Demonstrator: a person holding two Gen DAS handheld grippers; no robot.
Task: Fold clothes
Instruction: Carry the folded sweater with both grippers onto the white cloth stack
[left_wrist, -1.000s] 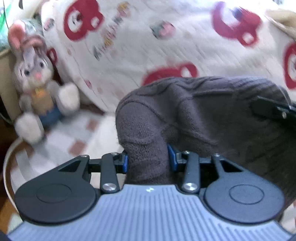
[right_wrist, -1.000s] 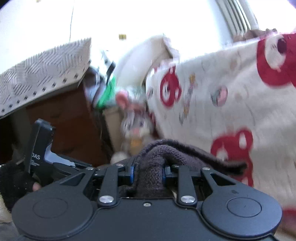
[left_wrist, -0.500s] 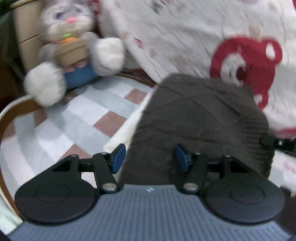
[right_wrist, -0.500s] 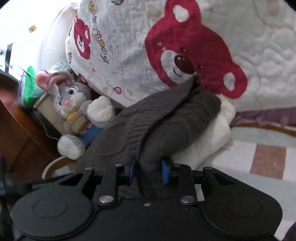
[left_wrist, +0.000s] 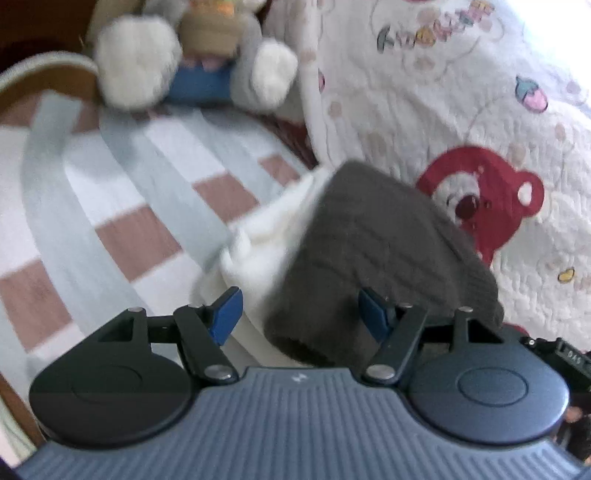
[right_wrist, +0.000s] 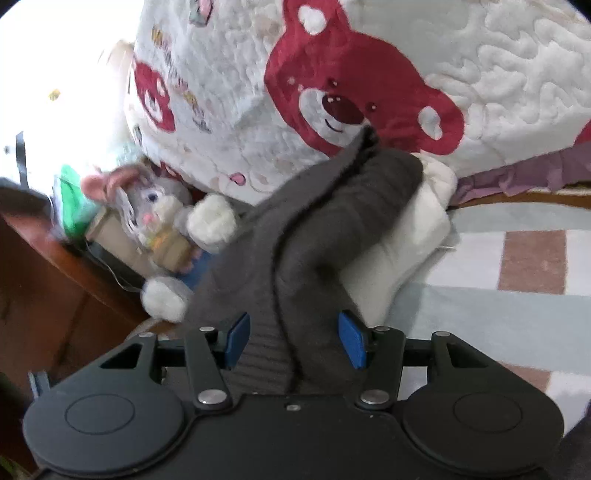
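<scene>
A dark grey-brown knitted sweater (left_wrist: 369, 240) lies folded on top of a white folded garment (left_wrist: 266, 236) on the bed. My left gripper (left_wrist: 299, 312) is at the sweater's near edge. Its jaws are opening; the fabric lies between the blue pads (left_wrist: 225, 310), which no longer press on it. In the right wrist view the sweater (right_wrist: 325, 221) runs from the white garment (right_wrist: 406, 236) back between the pads of my right gripper (right_wrist: 295, 343). Those jaws are opening too, with gaps beside the knit.
A checked sheet (left_wrist: 110, 184) of white, grey and brownish squares covers the bed. A bulky white quilt with red bears (right_wrist: 369, 74) rises right behind the clothes. A plush rabbit (right_wrist: 159, 206) sits at the bed's corner beside brown wooden furniture (right_wrist: 44, 288).
Both grippers came down with the sweater from in front of the quilt onto the white garment. Their jaws, shut on the knit before, have spread apart.
</scene>
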